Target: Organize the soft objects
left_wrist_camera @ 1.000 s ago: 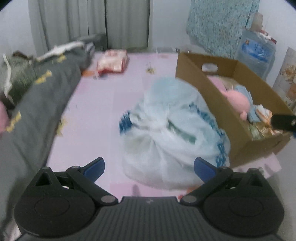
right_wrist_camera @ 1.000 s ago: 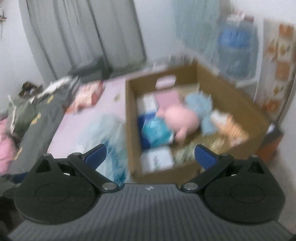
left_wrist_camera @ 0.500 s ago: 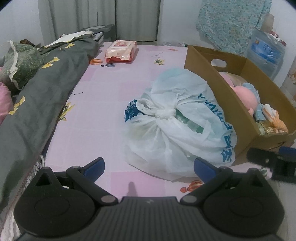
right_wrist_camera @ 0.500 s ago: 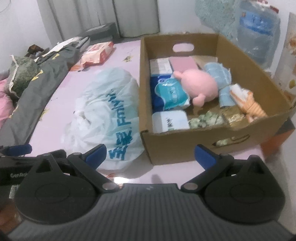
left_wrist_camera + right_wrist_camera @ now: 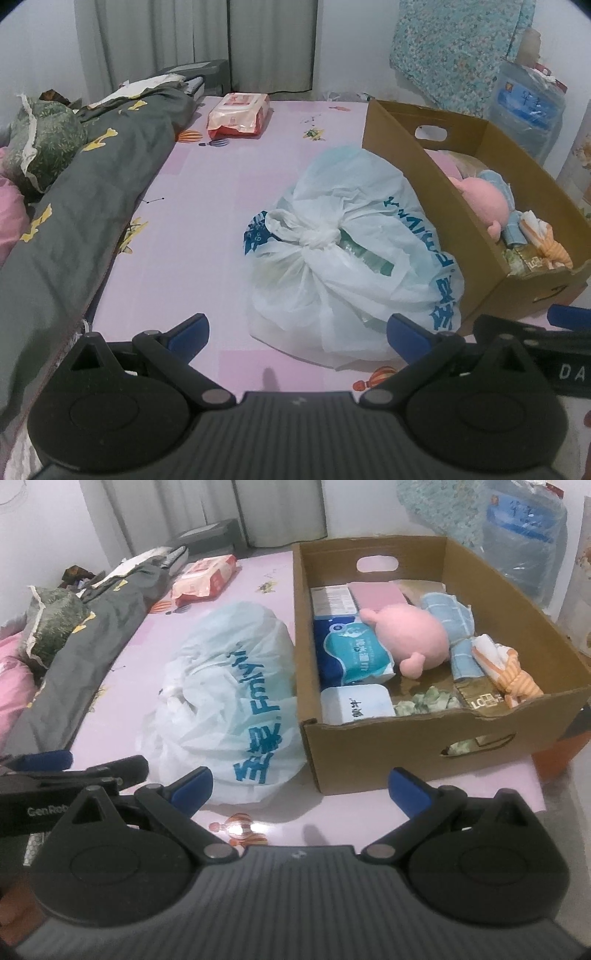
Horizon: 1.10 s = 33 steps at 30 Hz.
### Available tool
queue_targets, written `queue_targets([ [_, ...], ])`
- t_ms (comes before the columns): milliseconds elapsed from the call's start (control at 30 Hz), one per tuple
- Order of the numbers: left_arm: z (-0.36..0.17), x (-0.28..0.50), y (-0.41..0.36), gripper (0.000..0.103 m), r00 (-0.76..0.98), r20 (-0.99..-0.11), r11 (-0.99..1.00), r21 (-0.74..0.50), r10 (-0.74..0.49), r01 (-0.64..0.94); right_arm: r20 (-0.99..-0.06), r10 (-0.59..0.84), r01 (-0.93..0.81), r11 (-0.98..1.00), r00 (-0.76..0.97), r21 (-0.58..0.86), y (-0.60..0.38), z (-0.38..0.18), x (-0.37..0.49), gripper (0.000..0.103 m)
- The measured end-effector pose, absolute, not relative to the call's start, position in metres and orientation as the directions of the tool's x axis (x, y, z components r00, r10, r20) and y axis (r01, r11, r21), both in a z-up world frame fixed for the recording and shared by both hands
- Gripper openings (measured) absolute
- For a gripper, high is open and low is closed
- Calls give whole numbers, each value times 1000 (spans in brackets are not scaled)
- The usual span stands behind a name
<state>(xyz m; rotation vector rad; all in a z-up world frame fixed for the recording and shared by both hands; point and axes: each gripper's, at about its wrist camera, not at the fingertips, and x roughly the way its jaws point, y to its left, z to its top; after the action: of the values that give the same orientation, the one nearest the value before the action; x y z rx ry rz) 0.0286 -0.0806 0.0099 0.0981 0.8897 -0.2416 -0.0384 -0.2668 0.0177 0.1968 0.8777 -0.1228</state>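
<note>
Left wrist view: my left gripper (image 5: 297,330), jaws spread wide and holding nothing, hangs over the pink sheet (image 5: 207,221) in front of a knotted white plastic bag (image 5: 351,254) that leans against the cardboard box (image 5: 439,184); a grey quilt (image 5: 74,221) lies along the left and a red-and-white packet (image 5: 238,114) sits at the far end. Right wrist view: my right gripper (image 5: 301,788), jaws equally wide and empty, faces the box's near wall, with a pink plush toy (image 5: 413,638), a tissue pack (image 5: 354,653) and an orange striped cloth (image 5: 513,675) lying inside the box.
</note>
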Motion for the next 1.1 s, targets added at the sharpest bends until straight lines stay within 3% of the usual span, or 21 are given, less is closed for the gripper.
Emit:
queue_targets([
  [1100,15,23,-87,100,628,-764,969,13,-150,248,-768,-76,212,974,635,78,-271,21,-41,102],
])
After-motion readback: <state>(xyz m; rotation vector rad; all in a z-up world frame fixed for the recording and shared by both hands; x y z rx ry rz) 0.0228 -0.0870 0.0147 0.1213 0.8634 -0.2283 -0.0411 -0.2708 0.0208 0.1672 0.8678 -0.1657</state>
